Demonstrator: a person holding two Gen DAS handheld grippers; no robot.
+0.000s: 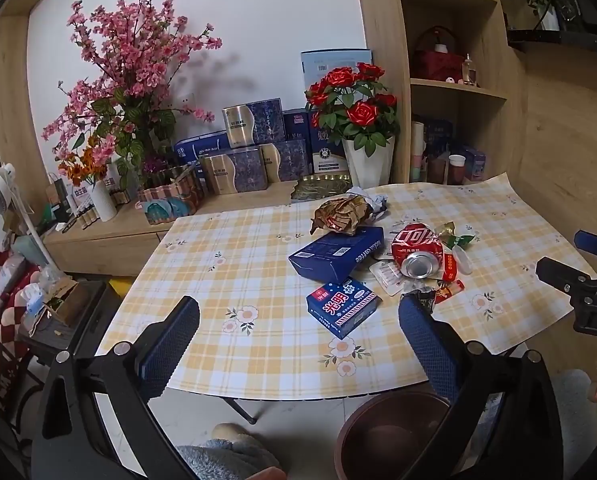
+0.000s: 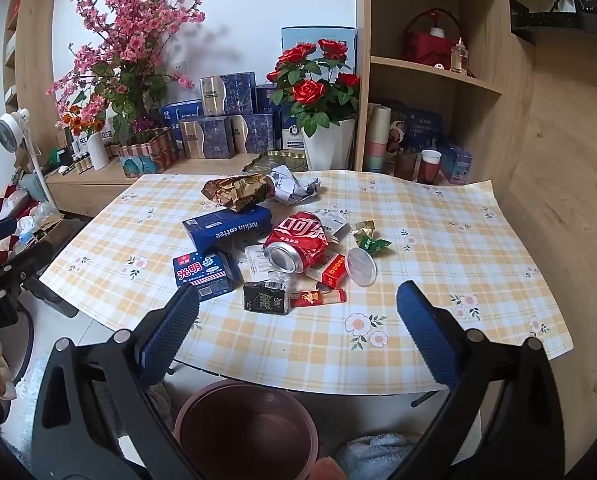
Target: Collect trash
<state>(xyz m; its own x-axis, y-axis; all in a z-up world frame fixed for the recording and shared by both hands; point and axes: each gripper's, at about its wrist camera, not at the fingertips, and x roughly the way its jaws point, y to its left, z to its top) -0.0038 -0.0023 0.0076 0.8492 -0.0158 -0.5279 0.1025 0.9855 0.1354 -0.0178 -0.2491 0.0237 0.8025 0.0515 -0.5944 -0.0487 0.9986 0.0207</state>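
Trash lies in a pile on the checked tablecloth (image 2: pixel 438 240): a crushed red cola can (image 2: pixel 298 246) (image 1: pixel 416 250), a blue luckin coffee box (image 2: pixel 228 226) (image 1: pixel 336 254), a small blue milk carton (image 2: pixel 202 274) (image 1: pixel 342 306), a gold crumpled wrapper (image 2: pixel 236 192) (image 1: pixel 342 214), crumpled paper (image 2: pixel 294 186), a black packet (image 2: pixel 266 298), a red packet (image 2: pixel 332 270), a clear lid (image 2: pixel 361 267) and a green-gold candy wrapper (image 2: pixel 368 238). A brown bin (image 2: pixel 246 432) (image 1: pixel 390 436) stands on the floor below the table's near edge. My left gripper (image 1: pixel 298 336) and right gripper (image 2: pixel 298 320) are both open and empty, hovering over the near edge.
A low wooden counter (image 2: pixel 202 166) behind the table holds pink blossoms (image 2: pixel 126 52), red roses in a white pot (image 2: pixel 318 92) and several blue gift boxes (image 2: pixel 226 120). Shelves (image 2: pixel 430 68) stand at the right. A fan (image 2: pixel 12 128) and clutter sit at the left.
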